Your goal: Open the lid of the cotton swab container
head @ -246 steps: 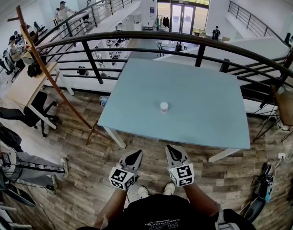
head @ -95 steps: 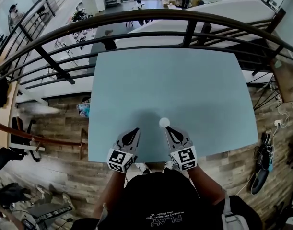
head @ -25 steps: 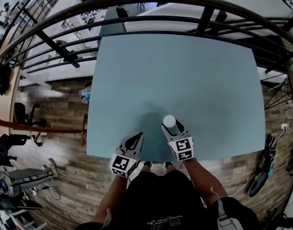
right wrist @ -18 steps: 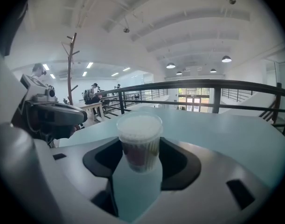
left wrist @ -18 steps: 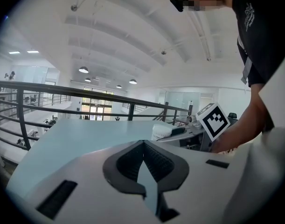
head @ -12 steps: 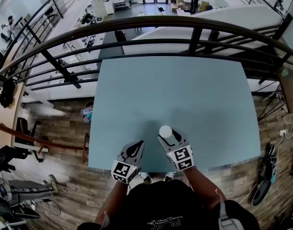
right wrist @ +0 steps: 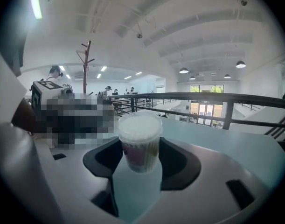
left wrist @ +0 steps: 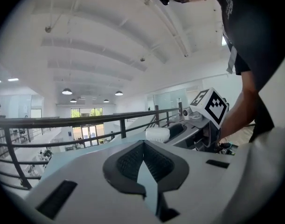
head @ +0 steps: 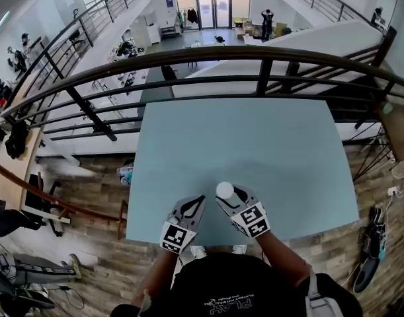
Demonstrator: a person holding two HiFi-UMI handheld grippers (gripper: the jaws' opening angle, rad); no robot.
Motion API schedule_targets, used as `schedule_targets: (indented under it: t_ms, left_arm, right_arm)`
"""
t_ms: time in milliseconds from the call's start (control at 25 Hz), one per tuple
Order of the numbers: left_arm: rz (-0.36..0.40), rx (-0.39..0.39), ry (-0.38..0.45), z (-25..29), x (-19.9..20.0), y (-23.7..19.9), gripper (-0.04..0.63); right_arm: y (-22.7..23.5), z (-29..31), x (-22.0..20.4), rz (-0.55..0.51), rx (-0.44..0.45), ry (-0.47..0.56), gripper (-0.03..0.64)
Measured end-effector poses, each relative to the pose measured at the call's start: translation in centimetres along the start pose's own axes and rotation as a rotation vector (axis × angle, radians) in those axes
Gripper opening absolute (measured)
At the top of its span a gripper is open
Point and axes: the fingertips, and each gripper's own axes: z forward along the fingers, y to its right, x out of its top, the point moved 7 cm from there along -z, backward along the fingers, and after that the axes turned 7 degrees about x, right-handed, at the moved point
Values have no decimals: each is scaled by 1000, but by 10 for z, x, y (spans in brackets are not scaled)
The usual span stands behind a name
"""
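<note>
The cotton swab container (head: pixel 225 190) is a small clear tub with a white lid, seen near the table's front edge. My right gripper (head: pixel 228 195) is shut on its body; in the right gripper view the container (right wrist: pixel 140 141) stands upright between the dark pads, with the lid above them. My left gripper (head: pixel 200 199) hovers just left of it, jaws shut with nothing between them. The left gripper view looks past its closed jaws (left wrist: pixel 143 148) to the white lid (left wrist: pixel 157 134) and the right gripper's marker cube (left wrist: pixel 210 105).
The pale blue table (head: pixel 254 137) holds nothing else. A dark metal railing (head: pixel 188 55) curves along its far side, with a lower floor beyond. Wooden floor lies left and right of the table; shoes and cables (head: pixel 373 256) lie at the right.
My right gripper, shut on the container, has drawn it back toward the table's front edge and closer to the left gripper. The left gripper stays shut.
</note>
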Motion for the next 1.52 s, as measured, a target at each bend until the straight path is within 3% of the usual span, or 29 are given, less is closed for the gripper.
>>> schedule_targets:
  t_ms: [160,520,640,760,1200,1520]
  left_arm:
    - [127,-18,-10,6,7,7,12]
    - [541,-50,-54,12,13,19,17]
    - [713,-90,-91,16,11,25,104]
    - [835,-114,-110,18,10,29,118]
    - [944,-168,-154,30,10,30,118]
    - [974,-191,-180,32,12,31,119]
  right_arm:
    - [-3,-1,-2,6,27,-5,252]
    - [-3,8,-1,-14,54,-16,252]
    - [-1,11,-2,-25,57,-28,252]
    - [-1,13,-1,-38,58,-29,252]
    - [-5,15,5,-129,57,-67,252]
    - [-5,17,3,-187,40,-84,252]
